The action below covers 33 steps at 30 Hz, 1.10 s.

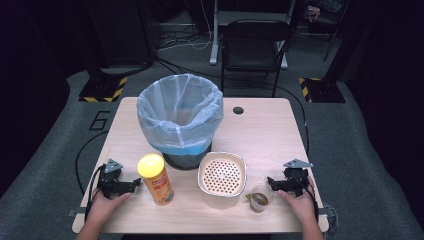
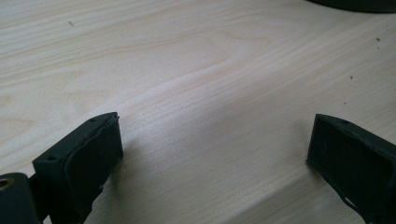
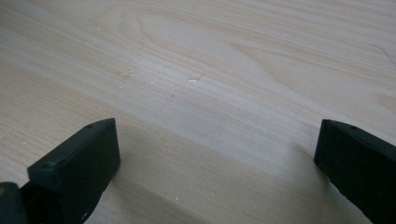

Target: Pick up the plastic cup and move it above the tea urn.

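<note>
Overhead, a pale wood-grain desk [image 1: 270,130] stands on grey carpet [image 1: 45,165] in a dark room; a black folding chair [image 1: 252,42] sits behind it, and yellow-and-black striped floor markings [image 1: 107,90] lie at either rear corner. A small round hole [image 1: 238,110] is set near the far edge of the desk.

Item, left: left tongs [image 1: 136,183], held in a hand at the near left edge, jaws wide apart with nothing between them; in the left gripper view they [image 2: 212,144] rest low over bare wood.

Item: yellow-lidded orange canister [image 1: 156,179], upright, just beside the left tongs.

Item, rear centre: black bin with translucent liner [image 1: 179,117], standing behind the canister and the strainer.

Item, centre: cream square strainer bowl [image 1: 222,179], perforated bottom visible, close in front of the bin.

Item: small clear cup [image 1: 260,198] with brown contents, between the strainer bowl and the right tongs.

Item, right: right tongs [image 1: 271,183], held in a hand, jaws fully spread and empty, just beside the cup; the right gripper view shows them [image 3: 217,149] over bare wood with a few pale crumbs [image 3: 130,72].
</note>
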Tool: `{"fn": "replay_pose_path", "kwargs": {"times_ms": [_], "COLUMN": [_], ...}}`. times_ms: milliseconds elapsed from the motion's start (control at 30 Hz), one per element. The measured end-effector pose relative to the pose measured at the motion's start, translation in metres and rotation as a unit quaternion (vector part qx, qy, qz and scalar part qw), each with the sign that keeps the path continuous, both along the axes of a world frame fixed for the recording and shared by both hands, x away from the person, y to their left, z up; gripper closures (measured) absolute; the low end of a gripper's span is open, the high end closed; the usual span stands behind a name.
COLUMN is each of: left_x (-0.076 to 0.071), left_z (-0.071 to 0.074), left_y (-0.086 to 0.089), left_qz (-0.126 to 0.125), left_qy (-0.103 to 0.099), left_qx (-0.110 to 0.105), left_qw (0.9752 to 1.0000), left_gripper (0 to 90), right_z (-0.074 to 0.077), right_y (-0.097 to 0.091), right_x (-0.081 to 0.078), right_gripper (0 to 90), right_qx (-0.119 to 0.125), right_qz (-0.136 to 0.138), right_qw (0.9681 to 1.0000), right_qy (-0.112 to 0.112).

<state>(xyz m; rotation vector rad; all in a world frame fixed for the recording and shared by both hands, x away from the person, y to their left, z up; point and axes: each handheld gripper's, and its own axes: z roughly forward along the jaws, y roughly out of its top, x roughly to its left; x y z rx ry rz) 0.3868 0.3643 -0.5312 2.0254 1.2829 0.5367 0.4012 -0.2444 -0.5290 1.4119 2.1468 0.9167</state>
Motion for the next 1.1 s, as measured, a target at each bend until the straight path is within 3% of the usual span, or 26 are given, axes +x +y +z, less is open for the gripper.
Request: {"fn": "replay_pose_path", "kwargs": {"times_ms": [133,433,567,700,800,833,900,967,1000,1033,1100], "left_x": [0.000,0.000,0.000,0.000,0.000,0.000,0.000,0.000,0.000,0.000,0.000], "left_z": [0.000,-0.001,0.000,0.000,0.000,0.000,0.000,0.000,0.000,-0.001,0.000], "left_y": [0.000,-0.001,0.000,0.000,0.000,0.000,-0.001,0.000,0.000,-0.001,0.000], "left_qz": [-0.003,0.009,0.009,0.010,0.010,0.010,0.012,0.010,0.011,0.014,0.011], "left_qy": [0.005,0.000,0.003,0.003,0.003,0.003,0.001,0.003,0.003,-0.004,0.003], "left_qx": [0.003,0.001,0.004,0.004,0.004,0.004,0.004,0.005,0.005,0.002,0.005], "left_qw": [1.0000,1.0000,0.9999,0.9999,0.9999,0.9999,0.9999,0.9999,0.9999,0.9999,0.9999], "left_gripper": [2.0,2.1,2.1,2.1,2.1,2.1,2.1,2.1,2.1,2.1,2.1], "right_z": [0.000,0.000,0.001,0.001,0.002,0.002,0.004,0.005,0.007,0.013,0.022], "right_y": [0.002,0.000,0.001,0.001,0.001,0.001,0.001,0.001,0.001,0.000,0.000], "right_x": [-0.002,-0.002,-0.006,-0.006,-0.007,-0.007,-0.007,-0.008,-0.008,-0.010,-0.013], "right_gripper": [0.0,3.5,16.7,17.6,27.4,27.4,37.3,39.4,41.9,44.0,44.1], "right_qx": [0.000,-0.002,0.004,0.008,0.015,0.013,0.011,0.014,0.014,0.017,0.027], "right_qz": [-0.010,0.008,0.018,0.022,0.033,0.035,0.041,0.040,0.044,0.044,0.037], "right_qw": [0.9999,1.0000,0.9997,0.9995,0.9990,0.9989,0.9988,0.9990,0.9989,0.9988,0.9986], "right_qy": [-0.001,-0.006,-0.017,-0.020,-0.027,-0.027,-0.025,-0.017,-0.011,-0.013,-0.025]}}
